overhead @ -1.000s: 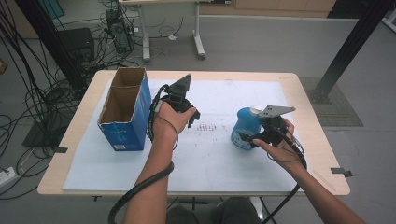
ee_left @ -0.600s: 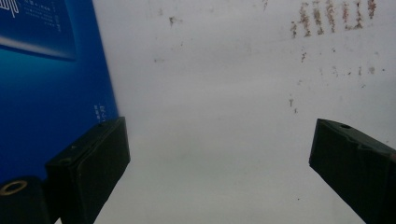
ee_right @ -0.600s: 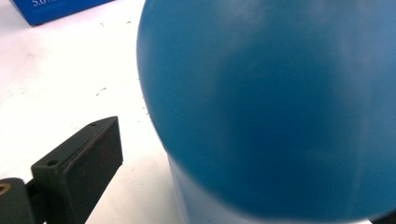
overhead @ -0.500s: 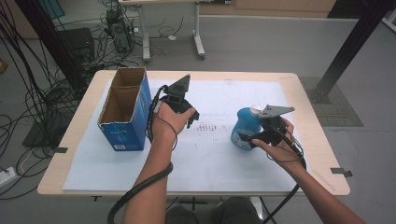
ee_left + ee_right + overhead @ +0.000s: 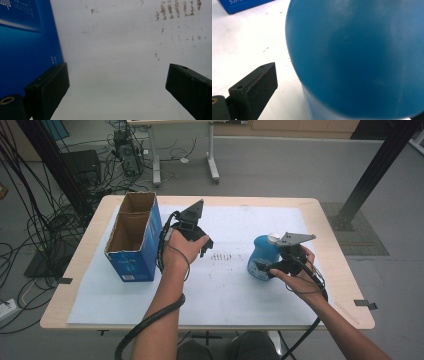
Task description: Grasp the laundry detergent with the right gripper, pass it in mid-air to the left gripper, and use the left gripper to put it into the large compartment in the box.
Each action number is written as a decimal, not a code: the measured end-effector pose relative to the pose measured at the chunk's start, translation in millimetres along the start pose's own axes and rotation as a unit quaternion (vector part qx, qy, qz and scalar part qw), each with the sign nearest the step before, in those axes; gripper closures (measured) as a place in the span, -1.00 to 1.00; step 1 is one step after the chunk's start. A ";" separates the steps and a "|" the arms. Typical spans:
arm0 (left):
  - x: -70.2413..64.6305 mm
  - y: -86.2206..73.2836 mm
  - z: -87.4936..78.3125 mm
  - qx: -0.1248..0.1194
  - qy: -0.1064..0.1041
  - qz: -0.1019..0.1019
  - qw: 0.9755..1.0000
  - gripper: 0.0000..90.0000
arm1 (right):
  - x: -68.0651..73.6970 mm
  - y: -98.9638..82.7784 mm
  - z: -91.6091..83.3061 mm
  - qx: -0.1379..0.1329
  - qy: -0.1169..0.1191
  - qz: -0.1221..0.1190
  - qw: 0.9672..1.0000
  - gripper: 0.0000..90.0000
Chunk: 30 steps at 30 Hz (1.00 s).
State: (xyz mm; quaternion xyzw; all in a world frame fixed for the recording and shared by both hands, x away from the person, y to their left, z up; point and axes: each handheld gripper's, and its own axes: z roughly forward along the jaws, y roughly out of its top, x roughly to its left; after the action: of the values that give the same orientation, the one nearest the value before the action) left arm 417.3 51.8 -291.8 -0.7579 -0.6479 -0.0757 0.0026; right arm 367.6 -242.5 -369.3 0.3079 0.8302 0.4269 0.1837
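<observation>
A blue bottle (image 5: 264, 251) with a white cap stands on the white sheet (image 5: 235, 295) at the right. My right gripper (image 5: 266, 268) reaches it from the right, jaws open on either side of its body. In the right gripper view the bottle (image 5: 362, 57) looms close, and a strip of sheet shows between it and the left finger (image 5: 259, 85); the other jaw is hidden. My left gripper (image 5: 202, 245) hovers over the sheet just right of the open-topped blue cardboard box (image 5: 132, 240). Its jaws (image 5: 117, 68) stand wide open with nothing between them, the box wall (image 5: 27, 47) beside the left one.
Rows of small brown marks (image 5: 225, 256) stain the sheet between the two grippers. The wooden table (image 5: 325, 225) ends close to the bottle's right. Cables, a black post (image 5: 370, 175) and another table's legs stand on the floor behind.
</observation>
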 end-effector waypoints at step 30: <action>1.7 -0.7 0.0 -0.001 -0.001 -0.001 1.000 -0.88 | 1.3 0.7 0.5 0.000 0.003 -0.003 1.000 -0.96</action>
State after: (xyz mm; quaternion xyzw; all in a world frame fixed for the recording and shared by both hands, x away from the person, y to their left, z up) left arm 416.9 53.6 -291.7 -0.7573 -0.6486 -0.0762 0.0010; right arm 367.2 -241.0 -369.1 0.3036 0.8318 0.4275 0.1823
